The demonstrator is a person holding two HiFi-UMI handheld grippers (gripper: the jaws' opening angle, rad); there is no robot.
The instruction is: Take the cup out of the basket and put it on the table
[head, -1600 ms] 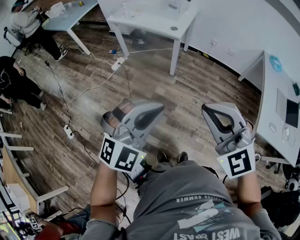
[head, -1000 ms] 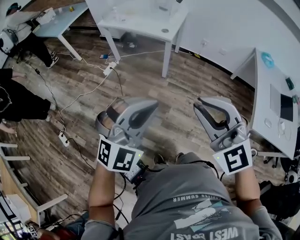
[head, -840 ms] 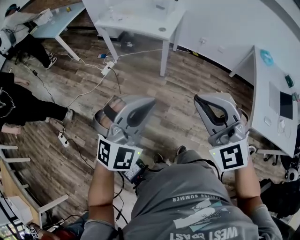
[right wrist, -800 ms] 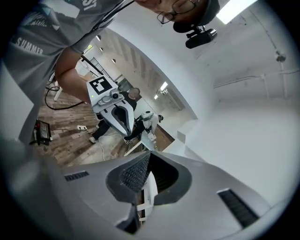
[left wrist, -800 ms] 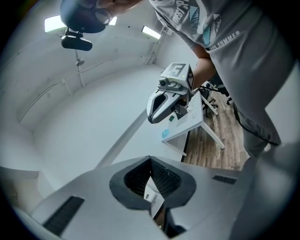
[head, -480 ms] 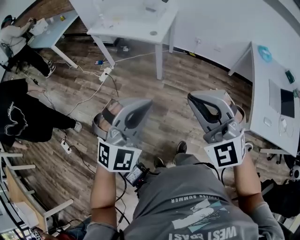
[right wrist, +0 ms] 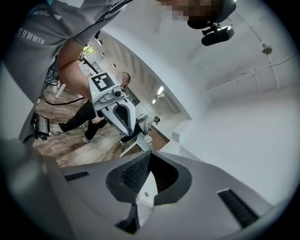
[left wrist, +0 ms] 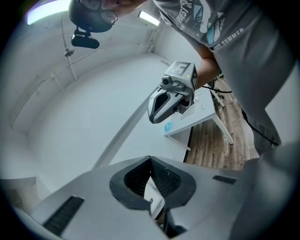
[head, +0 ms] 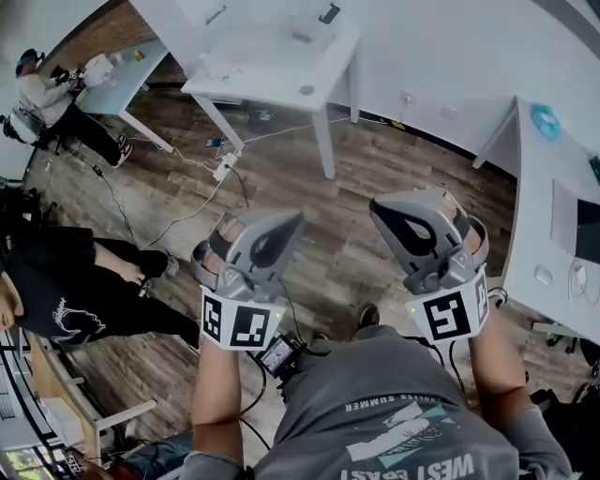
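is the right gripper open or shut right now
Shut: the right gripper shows its jaws meeting at the tips in its own view, with nothing between them.

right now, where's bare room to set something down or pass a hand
The white table is mostly bare along its near edge; small items sit farther back. The right desk is free between the blue disc and the screen. Floor by the table's left leg is crowded by a cabled power strip.

The person's grey T-shirt (head: 375,380) carries upside-down print: "SUMMER" in small letters, and "WEST" in larger ones beneath. Nothing else is legible.
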